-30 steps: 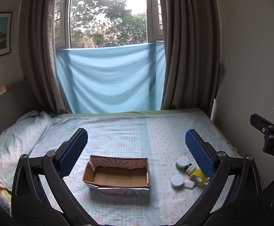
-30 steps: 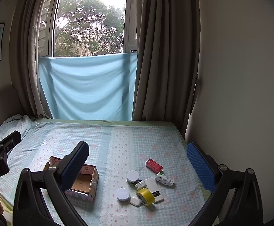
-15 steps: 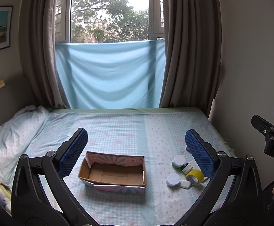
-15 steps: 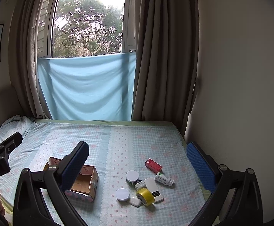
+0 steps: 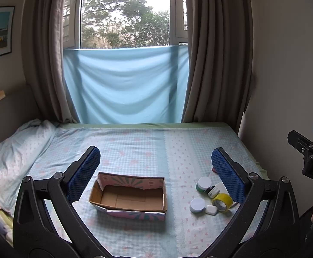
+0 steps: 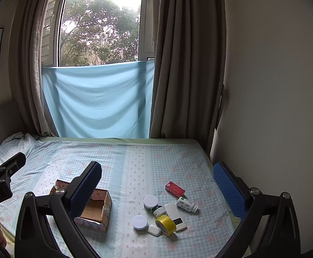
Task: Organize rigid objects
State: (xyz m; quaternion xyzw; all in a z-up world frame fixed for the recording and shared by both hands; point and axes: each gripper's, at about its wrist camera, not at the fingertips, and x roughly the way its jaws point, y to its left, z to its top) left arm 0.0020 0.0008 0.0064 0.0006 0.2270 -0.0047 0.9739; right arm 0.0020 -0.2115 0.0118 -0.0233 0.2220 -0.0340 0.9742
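Bed [image 5: 147, 144] with blue checked sheet fills lower frame, window and curtains behind. Versus 1 s ago: left view slightly tilted up, box sits a bit lower-left in frame; objects unmoved. Left gripper [image 5: 155, 173] jaws wide apart, nothing held, hovering above bed. 1 cardboard box [image 5: 129, 195] on sheet, open top. Right of it, cluster: 2 white-lidded jars [image 6: 150, 202], 1 small bottle [image 6: 159, 211], 1 yellow tape roll [image 6: 165, 224], 1 white case [image 6: 154, 230], 1 flat white device [image 6: 174, 216], 1 pill bottle [image 6: 186, 204], 1 red box [image 6: 174, 189]. Right gripper [image 6: 157, 185] spread wide, holding nothing.
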